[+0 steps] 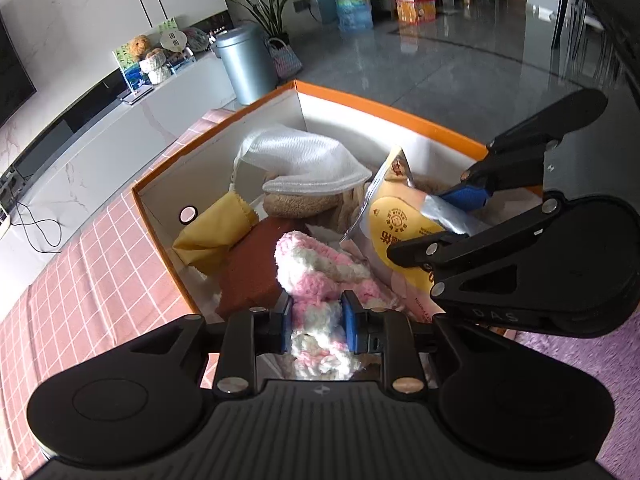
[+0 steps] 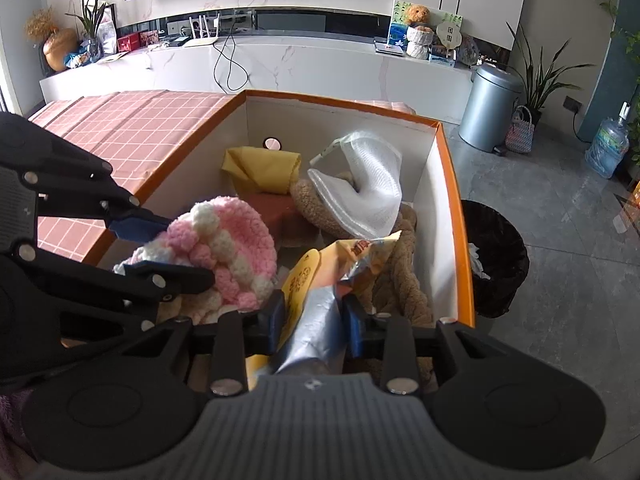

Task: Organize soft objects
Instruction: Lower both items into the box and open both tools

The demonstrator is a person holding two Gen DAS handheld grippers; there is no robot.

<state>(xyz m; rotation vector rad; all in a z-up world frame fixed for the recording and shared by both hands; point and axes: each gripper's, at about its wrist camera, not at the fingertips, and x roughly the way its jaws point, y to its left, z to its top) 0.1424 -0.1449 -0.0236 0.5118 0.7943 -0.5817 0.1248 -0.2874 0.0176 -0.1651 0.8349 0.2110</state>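
Observation:
An orange-rimmed white box [image 1: 360,104] [image 2: 452,184] holds soft things. My left gripper [image 1: 317,320] [image 2: 160,248] is shut on a pink and white knitted hat [image 1: 320,276] [image 2: 228,248], held over the box's near side. My right gripper [image 2: 314,320] [image 1: 452,216] is shut on the silver end of a yellow snack bag [image 2: 316,280] [image 1: 394,216], held over the box beside the hat. In the box lie a white mesh cloth [image 1: 304,160] [image 2: 368,184], a yellow cloth [image 1: 218,232] [image 2: 260,168], a brown cloth [image 1: 252,268] [image 2: 276,206] and a tan plush toy [image 1: 298,202] [image 2: 312,204].
The box stands on a pink checked tablecloth [image 1: 92,264] [image 2: 132,132]. A black waste bin [image 2: 494,256] stands on the floor right of the box. A grey pedal bin [image 1: 244,64] [image 2: 490,108] and a white TV bench [image 2: 280,64] lie beyond. A purple rug [image 1: 592,368] lies at the right.

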